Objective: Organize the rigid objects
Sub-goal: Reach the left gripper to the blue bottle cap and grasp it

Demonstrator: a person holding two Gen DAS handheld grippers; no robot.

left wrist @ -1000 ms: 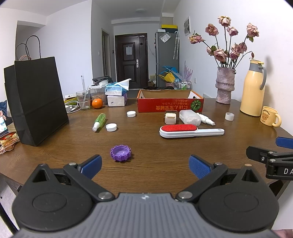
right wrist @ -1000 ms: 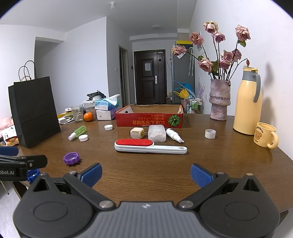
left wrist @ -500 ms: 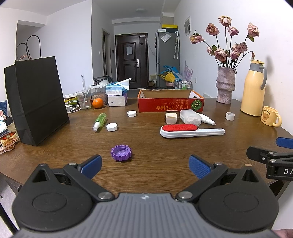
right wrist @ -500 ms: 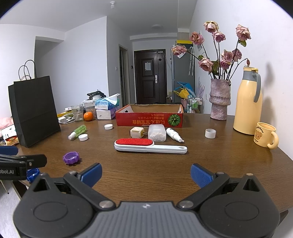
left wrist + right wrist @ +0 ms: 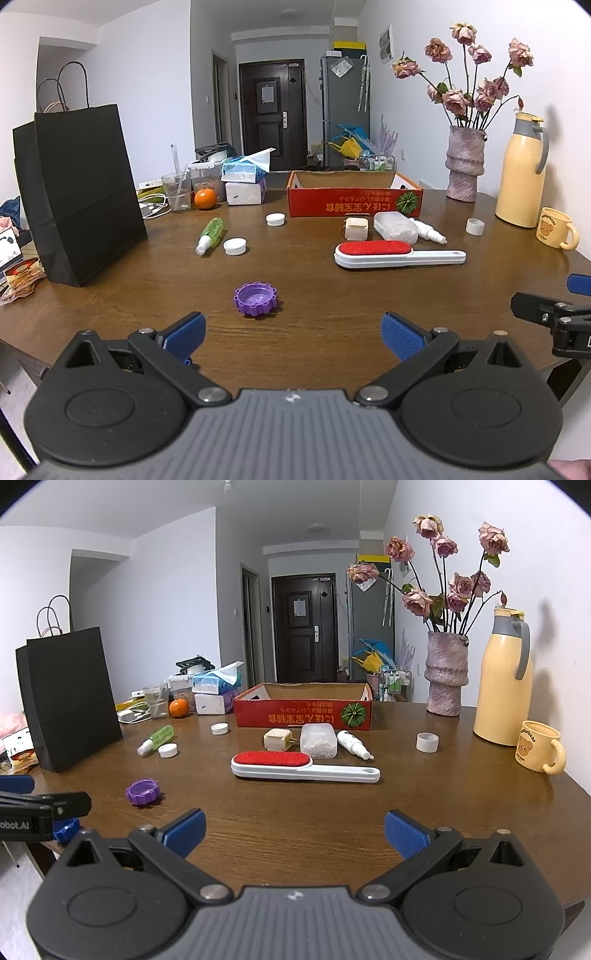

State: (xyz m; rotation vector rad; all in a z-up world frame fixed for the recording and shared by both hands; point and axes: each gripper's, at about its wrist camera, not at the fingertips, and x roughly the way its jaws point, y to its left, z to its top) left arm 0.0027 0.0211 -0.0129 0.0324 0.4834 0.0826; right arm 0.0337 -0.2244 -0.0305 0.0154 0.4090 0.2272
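Hovering at the table edge, both grippers wide open and empty

Purple cap (image 5: pixel 255 299) sits just ahead of the left gripper (image 5: pixel 293 334); it's shallow, so a high pinch from those fingers probably skids it away.

1. Left gripper (image 5: pixel 293 334): black linkage arms, ribbed grey housing, silver pivot screws.
2. Right gripper (image 5: pixel 294 830): same build, textured blue pads (image 5: pixel 404 833).
3. Side lettering, partly cut off, perhaps "obot.AI".
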